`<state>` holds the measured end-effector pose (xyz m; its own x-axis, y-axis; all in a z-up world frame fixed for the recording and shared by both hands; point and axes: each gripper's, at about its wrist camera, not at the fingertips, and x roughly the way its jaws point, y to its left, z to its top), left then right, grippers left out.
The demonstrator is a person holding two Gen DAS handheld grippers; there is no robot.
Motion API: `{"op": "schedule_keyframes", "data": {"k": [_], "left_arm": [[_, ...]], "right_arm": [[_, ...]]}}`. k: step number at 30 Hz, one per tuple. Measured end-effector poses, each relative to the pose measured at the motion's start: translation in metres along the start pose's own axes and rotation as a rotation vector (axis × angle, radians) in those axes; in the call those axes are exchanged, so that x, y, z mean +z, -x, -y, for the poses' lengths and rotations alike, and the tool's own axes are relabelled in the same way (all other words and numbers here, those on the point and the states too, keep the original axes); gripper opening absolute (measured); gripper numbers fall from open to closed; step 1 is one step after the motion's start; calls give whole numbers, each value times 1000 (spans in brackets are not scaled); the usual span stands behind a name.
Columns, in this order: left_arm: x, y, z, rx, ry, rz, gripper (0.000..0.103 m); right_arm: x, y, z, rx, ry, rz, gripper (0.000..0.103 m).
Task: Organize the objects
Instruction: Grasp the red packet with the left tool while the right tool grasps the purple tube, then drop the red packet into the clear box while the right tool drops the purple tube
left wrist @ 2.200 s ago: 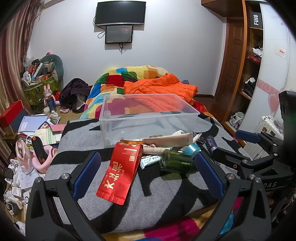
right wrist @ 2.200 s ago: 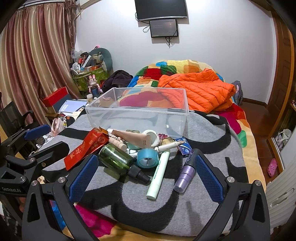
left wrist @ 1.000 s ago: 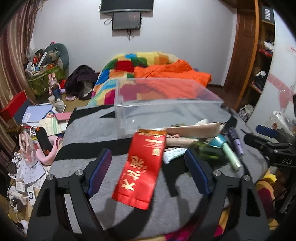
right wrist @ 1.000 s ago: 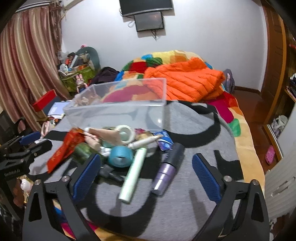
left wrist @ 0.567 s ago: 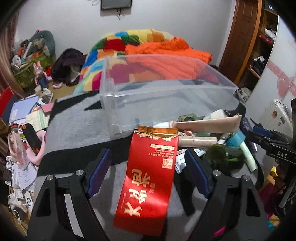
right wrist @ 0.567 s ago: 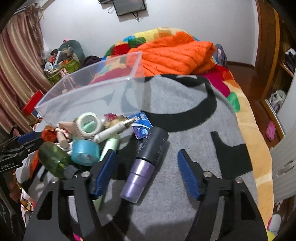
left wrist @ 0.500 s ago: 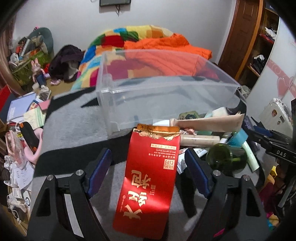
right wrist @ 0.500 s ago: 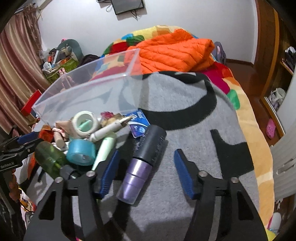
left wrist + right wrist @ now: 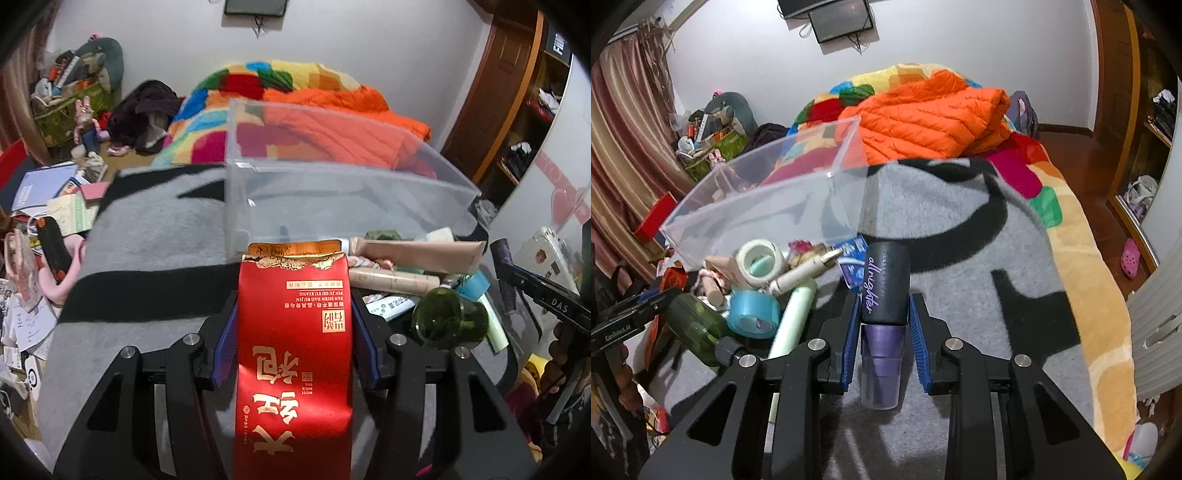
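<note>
My left gripper point(image 9: 294, 314) is shut on a red foil tea packet point(image 9: 293, 343) that lies lengthwise between its blue pads. My right gripper point(image 9: 882, 306) is shut on a purple spray bottle with a black cap point(image 9: 884, 295). A clear plastic bin point(image 9: 332, 192) stands empty on the grey blanket just beyond both; it also shows in the right wrist view point(image 9: 768, 206). Beside the packet lie a green glass bottle point(image 9: 448, 319), a beige tube point(image 9: 413, 254) and a teal tape roll point(image 9: 753, 314).
A white tape roll point(image 9: 759, 260), a pale green tube point(image 9: 794, 314) and a blue sachet point(image 9: 851, 267) lie in the pile. An orange jacket point(image 9: 931, 114) lies behind the bin. The floor at left holds books and clutter point(image 9: 48, 206). The bed edge drops off at right point(image 9: 1100, 295).
Both grippers moved forward and down and closed: the left on the red packet, the right on the purple bottle. Both were open and empty before.
</note>
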<state>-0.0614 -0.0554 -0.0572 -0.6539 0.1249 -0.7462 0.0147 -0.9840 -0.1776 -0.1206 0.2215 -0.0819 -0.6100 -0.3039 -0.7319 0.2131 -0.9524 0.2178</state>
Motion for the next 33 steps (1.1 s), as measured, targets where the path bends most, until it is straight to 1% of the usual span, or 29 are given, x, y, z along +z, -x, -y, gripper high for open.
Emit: {"op": "schedule_keyframes", "data": {"k": [5,9,14,17,21,26,30,33], "left_arm": [[9,31,0,8,9,96,54],[26,48,0,4,8,171,55],[49,58,0,14,4,225,55],[62,57,-3,21,1,238,55],[83,50,-4,46,-20,231,55],[102,33,0,60,-59,194,55],[120,6,1,74,-71,111,55],[130,-20,0,90,-77,31,55]], "right_arm": [[17,15,-8,22,31,47,23],[37,26,-20,39,67,96,23],[67,35,-42,39,139,169,23],[84,31,-51,59,164,184,23],[103,18,-61,63,195,175,23],[120,-8,-72,63,229,127,23],[131,-31,-81,57,267,73,23],[136,-52,-86,47,300,18,23]]}}
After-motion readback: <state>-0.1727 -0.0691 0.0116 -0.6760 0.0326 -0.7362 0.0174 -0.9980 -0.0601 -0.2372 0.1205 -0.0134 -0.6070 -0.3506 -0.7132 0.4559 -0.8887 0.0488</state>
